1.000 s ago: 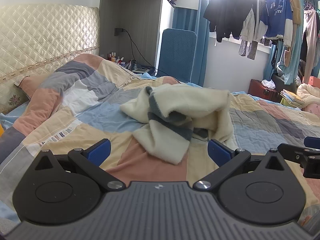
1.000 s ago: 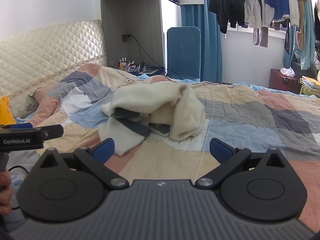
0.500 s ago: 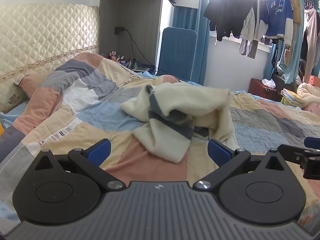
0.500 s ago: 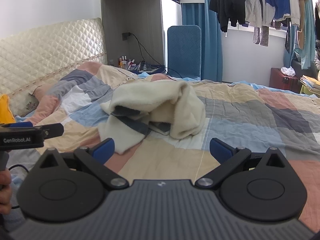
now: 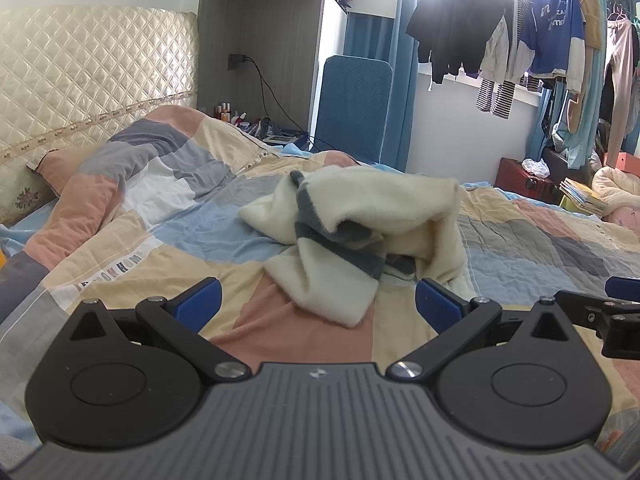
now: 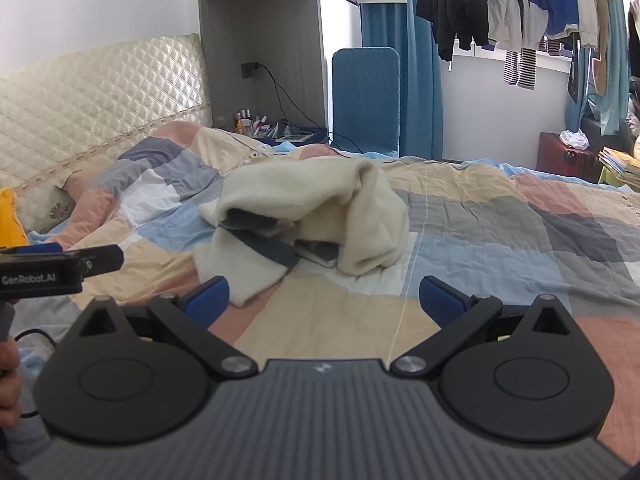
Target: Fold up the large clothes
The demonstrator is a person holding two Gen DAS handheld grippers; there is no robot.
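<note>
A cream fleece garment with grey-blue stripes lies crumpled in a heap on the patchwork quilt. In the right wrist view the same garment sits left of centre. My left gripper hovers open just short of the garment's near flap, holding nothing. My right gripper is open too, a little back from the heap, with only quilt between its fingers. Each gripper's side shows at the edge of the other's view.
A quilted cream headboard and pillow are at the left. A blue chair and a cluttered nightstand stand beyond the bed. Clothes hang at the window. A red case and books are at the right. A hand shows at the left edge.
Both grippers have edged slightly closer to the garment. The garment lies as before and both stay open.
</note>
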